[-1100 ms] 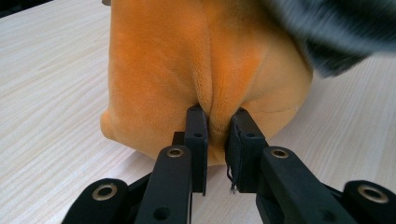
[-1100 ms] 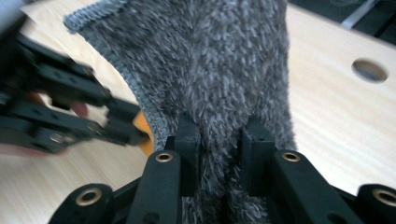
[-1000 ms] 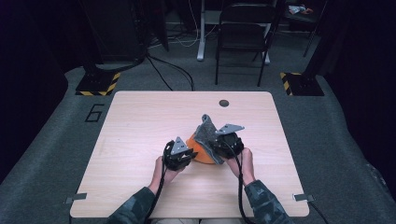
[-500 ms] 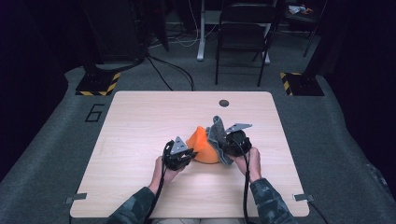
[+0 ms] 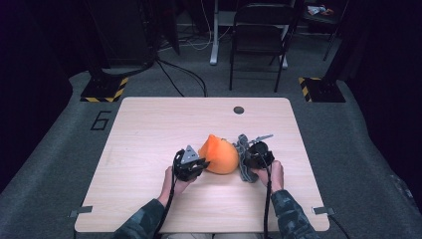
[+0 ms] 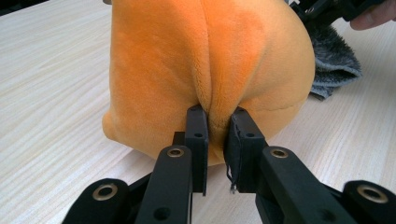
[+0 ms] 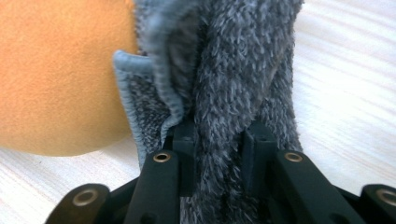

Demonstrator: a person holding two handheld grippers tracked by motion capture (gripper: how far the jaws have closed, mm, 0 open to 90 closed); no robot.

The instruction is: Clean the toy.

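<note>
Wooden table point(image 5: 149, 129) underneath. Your left gripper point(image 6: 217, 135) pinches orange plush point(image 6: 210, 65); right gripper point(image 7: 219, 140) clamps grey cloth point(image 7: 243, 60). Step probably wiping or wrapping plush; next, draw cloth across it.

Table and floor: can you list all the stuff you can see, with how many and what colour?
Plush: one, orange, middle of the table, a fold pinched by the left gripper.
Cloth: one, grey and fuzzy, right beside the plush, held by the right gripper.
Table: one, light wood.
Hole: one, dark and round, near the table's far edge.
Chair: one, black, on the floor behind the table.
Cables: several, black, on the grey floor.
Striped bases: two, black and yellow, at the far corners.
Left gripper: one, black, shut on the plush.
Right gripper: one, black, shut on the cloth.
</note>
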